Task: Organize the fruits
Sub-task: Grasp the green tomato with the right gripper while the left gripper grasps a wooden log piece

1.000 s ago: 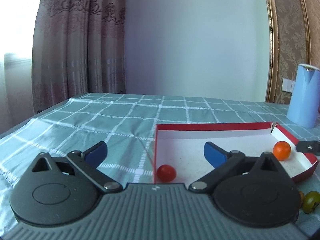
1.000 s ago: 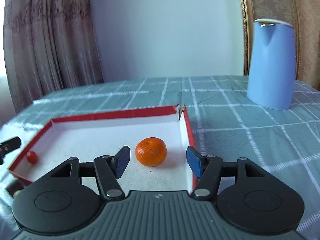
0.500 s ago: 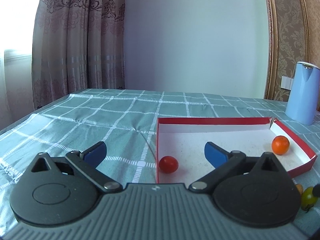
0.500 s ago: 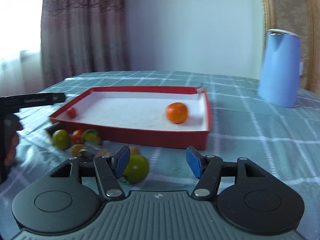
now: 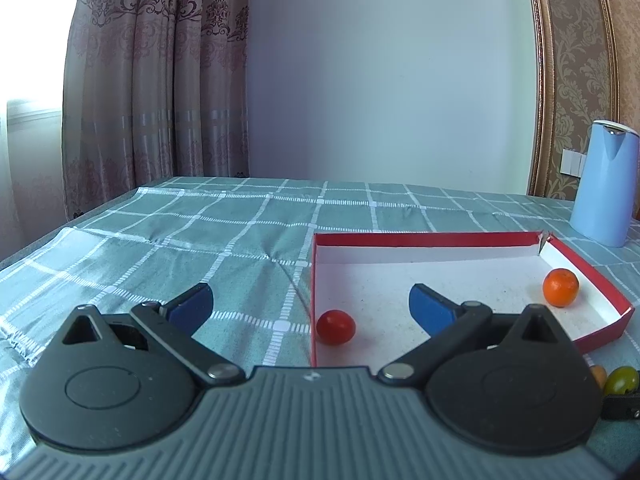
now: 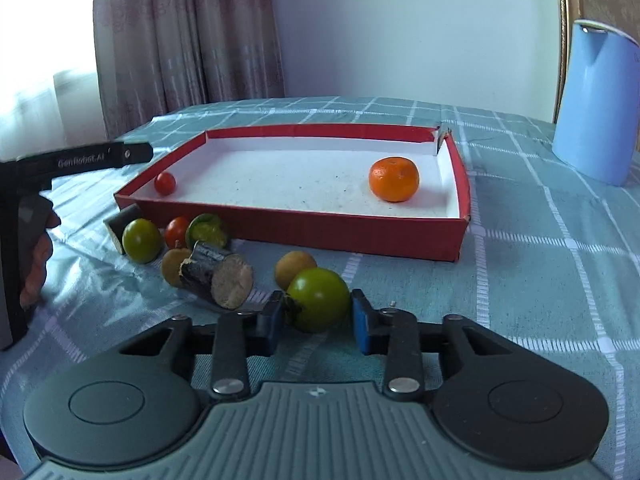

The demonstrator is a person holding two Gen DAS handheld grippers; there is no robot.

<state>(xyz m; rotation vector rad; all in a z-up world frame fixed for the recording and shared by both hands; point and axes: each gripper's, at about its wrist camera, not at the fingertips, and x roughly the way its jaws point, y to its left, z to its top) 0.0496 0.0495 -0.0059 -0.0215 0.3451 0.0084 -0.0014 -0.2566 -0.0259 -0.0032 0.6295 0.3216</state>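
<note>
Right tool [image 6: 317, 318] pinches green tomato [image 6: 318, 299] beside tray [image 6: 296, 227].

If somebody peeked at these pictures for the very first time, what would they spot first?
Probably the green fruit right up front, sitting between the right gripper's blue jaws on the checked tablecloth. Behind it lies the red tray, holding a bright orange near its right end and a small red tomato at its left. A tall blue jug stands far right.
</note>
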